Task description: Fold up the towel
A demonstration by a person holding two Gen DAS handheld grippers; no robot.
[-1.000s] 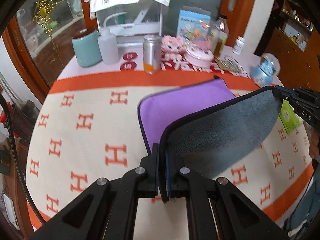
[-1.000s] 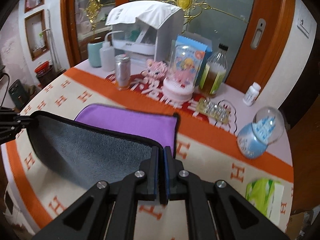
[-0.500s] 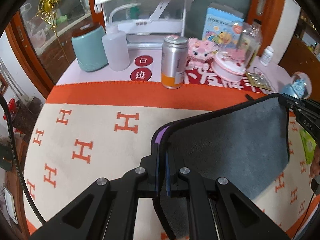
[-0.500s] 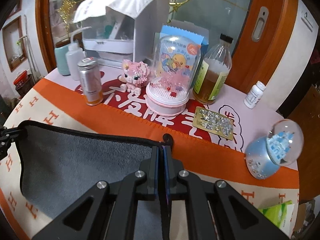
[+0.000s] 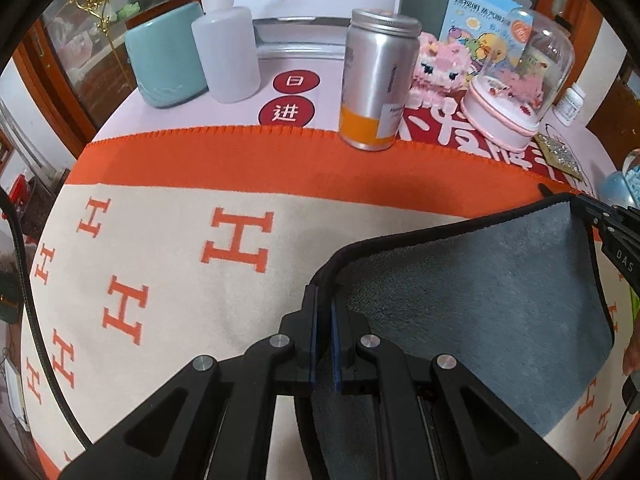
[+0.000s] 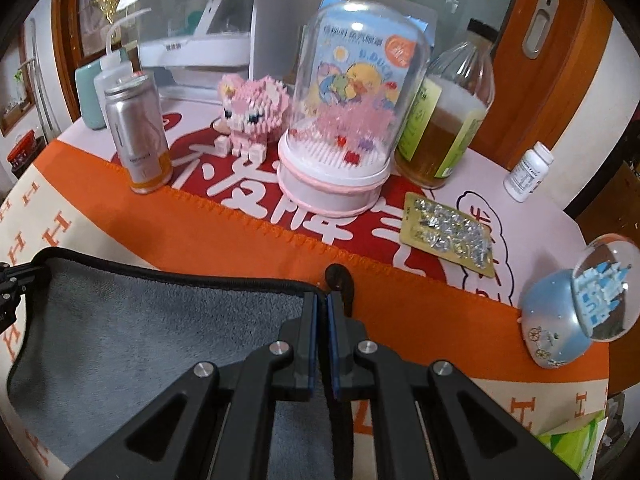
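The towel shows its grey side with a black hem; its purple side is hidden. It hangs stretched between both grippers over the cream and orange H-pattern cloth. My left gripper is shut on the towel's left corner. My right gripper is shut on the towel at its right corner, where a small black loop sticks up. The right gripper's tip also shows in the left wrist view, and the left gripper's tip shows at the left edge of the right wrist view.
Behind the cloth's orange border stand a silver can, a white bottle, a teal cup, a pink block toy, a domed ornament, an oil bottle, a pill blister and a snow globe.
Both grippers have carried the towel's held edge forward toward the far orange border. The purple side, visible one second ago, is now covered by the grey side.
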